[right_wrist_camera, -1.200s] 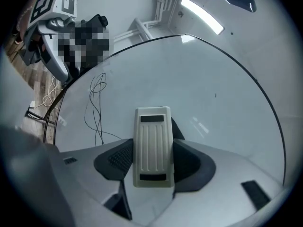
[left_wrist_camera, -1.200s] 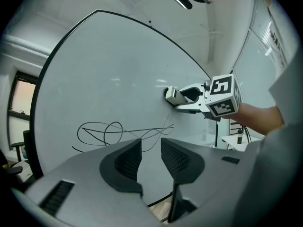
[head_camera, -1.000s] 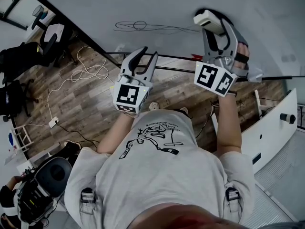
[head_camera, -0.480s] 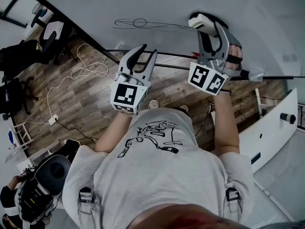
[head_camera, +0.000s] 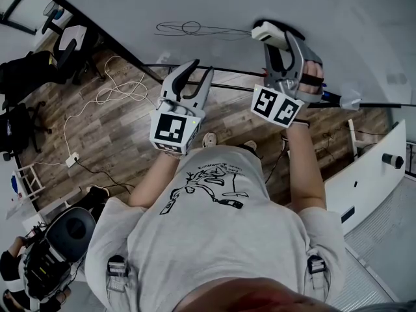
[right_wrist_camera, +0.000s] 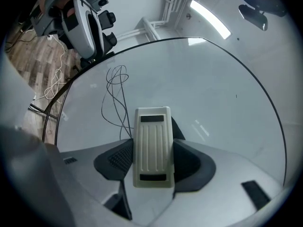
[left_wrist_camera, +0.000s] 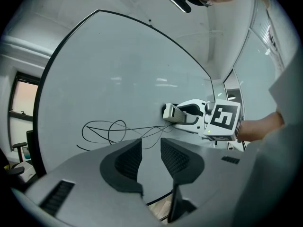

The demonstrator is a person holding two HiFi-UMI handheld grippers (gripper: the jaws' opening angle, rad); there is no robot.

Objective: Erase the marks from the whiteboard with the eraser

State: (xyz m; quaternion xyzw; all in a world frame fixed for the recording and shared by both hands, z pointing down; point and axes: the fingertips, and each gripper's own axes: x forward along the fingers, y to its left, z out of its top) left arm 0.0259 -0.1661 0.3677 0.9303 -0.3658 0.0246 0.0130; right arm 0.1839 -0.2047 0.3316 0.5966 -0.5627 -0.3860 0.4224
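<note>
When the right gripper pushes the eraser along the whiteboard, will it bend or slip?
Probably stiff: the eraser has a hard-looking ribbed shell. Unlikely to slip: textured pads clamp both sides. It should glide easily on the glossy whiteboard.

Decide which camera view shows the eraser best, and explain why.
The right gripper view: the eraser sits central and large, its ribbed back clear between the jaws. The left gripper view shows it small and side-on; the head view shows only part.

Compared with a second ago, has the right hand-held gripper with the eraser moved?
Yes. In the head view the right hand-held gripper, shut on the eraser, has slid left, closer to the scribbled loop on the whiteboard.
</note>
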